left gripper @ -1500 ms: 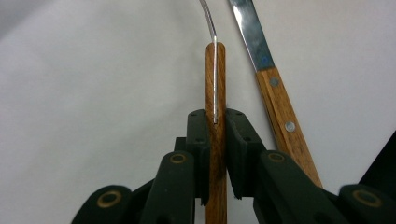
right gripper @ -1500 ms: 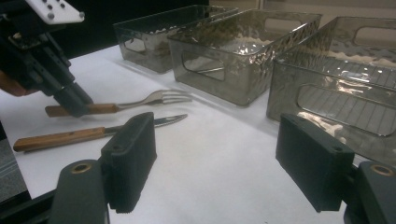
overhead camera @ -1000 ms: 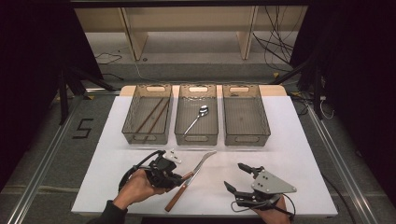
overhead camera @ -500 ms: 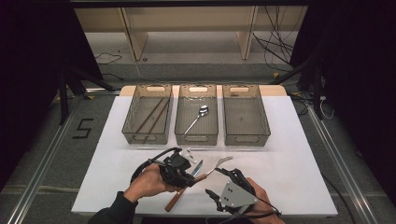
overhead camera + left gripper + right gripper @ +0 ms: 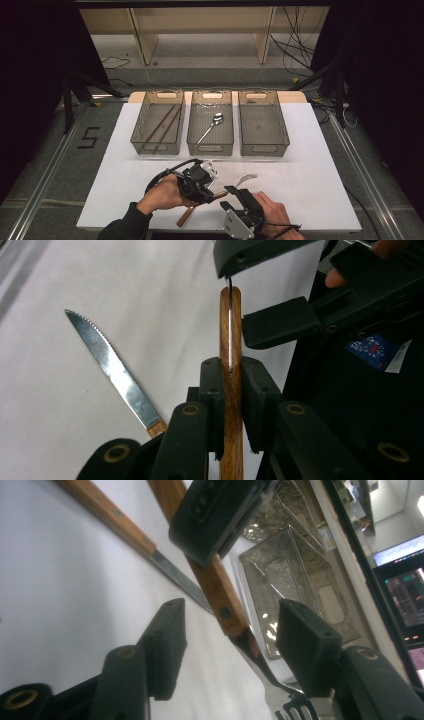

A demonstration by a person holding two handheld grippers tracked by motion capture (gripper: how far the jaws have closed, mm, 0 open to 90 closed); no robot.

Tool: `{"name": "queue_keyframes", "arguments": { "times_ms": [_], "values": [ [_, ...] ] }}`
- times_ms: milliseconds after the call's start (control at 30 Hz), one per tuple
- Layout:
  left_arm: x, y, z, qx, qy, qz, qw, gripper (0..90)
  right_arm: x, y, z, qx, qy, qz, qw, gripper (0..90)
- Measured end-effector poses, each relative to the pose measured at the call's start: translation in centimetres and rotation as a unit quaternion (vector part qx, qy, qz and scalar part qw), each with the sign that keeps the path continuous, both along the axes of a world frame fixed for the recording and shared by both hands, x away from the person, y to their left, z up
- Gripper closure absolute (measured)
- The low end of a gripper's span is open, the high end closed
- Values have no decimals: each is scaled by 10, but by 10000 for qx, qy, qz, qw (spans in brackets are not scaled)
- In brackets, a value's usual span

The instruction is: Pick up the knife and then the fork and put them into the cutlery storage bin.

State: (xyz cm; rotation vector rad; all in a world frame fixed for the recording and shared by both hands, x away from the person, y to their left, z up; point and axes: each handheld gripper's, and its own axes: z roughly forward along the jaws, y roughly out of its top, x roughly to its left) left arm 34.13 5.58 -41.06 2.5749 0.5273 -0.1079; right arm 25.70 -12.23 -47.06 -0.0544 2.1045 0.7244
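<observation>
We see a wooden-handled fork (image 5: 220,597) lifted just above the white table (image 5: 310,165), clamped in the left gripper (image 5: 232,390). Our right gripper (image 5: 227,645) has just been closing; its jaws straddle the handle without pressing. The left gripper view reveals a serrated knife (image 5: 112,370) lying alongside; from above, hands hide it.

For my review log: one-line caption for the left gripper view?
Left gripper clamps a wooden-handled fork above the white table, a serrated knife alongside.

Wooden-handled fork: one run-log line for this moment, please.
left tool: shut on wooden-handled fork | right tool: closing around fork, not gripping | wooden-handled knife: on white table
</observation>
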Motion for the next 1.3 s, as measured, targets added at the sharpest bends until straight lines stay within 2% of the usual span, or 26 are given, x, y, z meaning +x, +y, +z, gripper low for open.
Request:
{"name": "queue_keyframes", "arguments": {
  "times_ms": [167,467,667,800,900,1000,1067,1167,1233,1300],
  "values": [
    [-1,-1,0,24,37,-62,10000,804,-3,2,-4,-311,-344,65,9989,548],
    [-3,-3,-1,54,84,-160,9998,804,-5,5,-9,-602,-669,164,9958,652],
    [-3,-3,-2,50,130,-162,9998,804,-8,6,-12,-793,-787,255,9934,734],
    [-3,-3,-1,-2,171,-116,9998,801,-9,7,-13,-1003,-880,338,9905,767],
    [-5,-2,2,-30,111,-85,9999,787,-9,7,-14,-1053,-910,329,9897,776],
    [-4,1,6,-62,100,49,9999,610,-9,6,-12,-1086,-902,312,9895,778],
    [-3,5,9,-114,39,145,9998,562,-9,4,-11,-1062,-851,295,9903,778],
    [-1,14,16,-353,-76,304,9989,483,-6,1,-8,-1045,-791,208,9912,778],
    [0,21,21,-513,-245,495,9972,414,-4,-2,-5,-970,-707,142,9927,778],
    [2,29,27,-683,-368,716,9944,356,-2,-5,-1,-989,-673,63,9928,778]
  ]
}}
